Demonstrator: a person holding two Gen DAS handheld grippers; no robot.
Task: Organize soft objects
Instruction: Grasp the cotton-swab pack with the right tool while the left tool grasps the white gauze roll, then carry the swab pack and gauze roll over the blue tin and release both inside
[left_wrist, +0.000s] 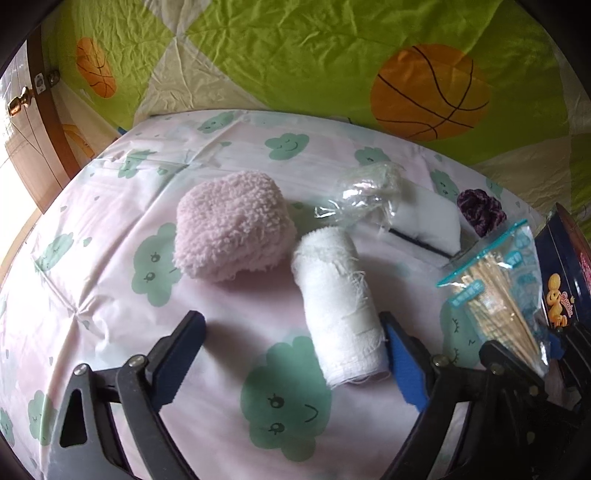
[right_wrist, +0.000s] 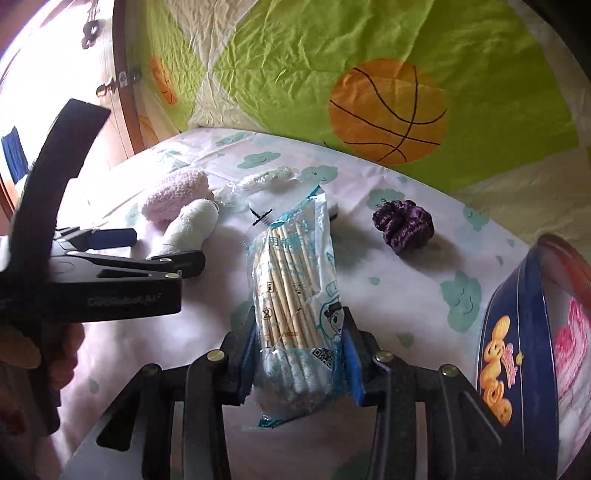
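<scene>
While the right tool (right_wrist: 301, 354) clamps the lower part of a clear bag of cotton swabs (right_wrist: 295, 291) between its blue pads, the bottom end of this bag hangs behind the fingers and is partly hidden. The left tool (left_wrist: 291, 350) stands wide, with nothing between its fingers; the white rolled towel (left_wrist: 338, 306) lies beside its right pad, perhaps touching it, but I cannot tell for sure.

The soft things lie on a pink sheet with green cloud faces (left_wrist: 110, 206). The pink fluffy cloth (left_wrist: 231, 230) sits left of the white towel and just beside it. Behind them there is a crumpled clear plastic wrap (left_wrist: 364, 195) with something white inside that is hard to make out, and a flat white pad (left_wrist: 430, 218) partly covered by it. A purple scrunchie (right_wrist: 402, 223) rests alone, well apart from the towel, to the right.

At the right edge, a dark blue tin (right_wrist: 517, 354) is cut off by the frame; something pink and white shows inside, blurred. A green quilt with basketball prints (right_wrist: 369, 74) fills the background.
</scene>
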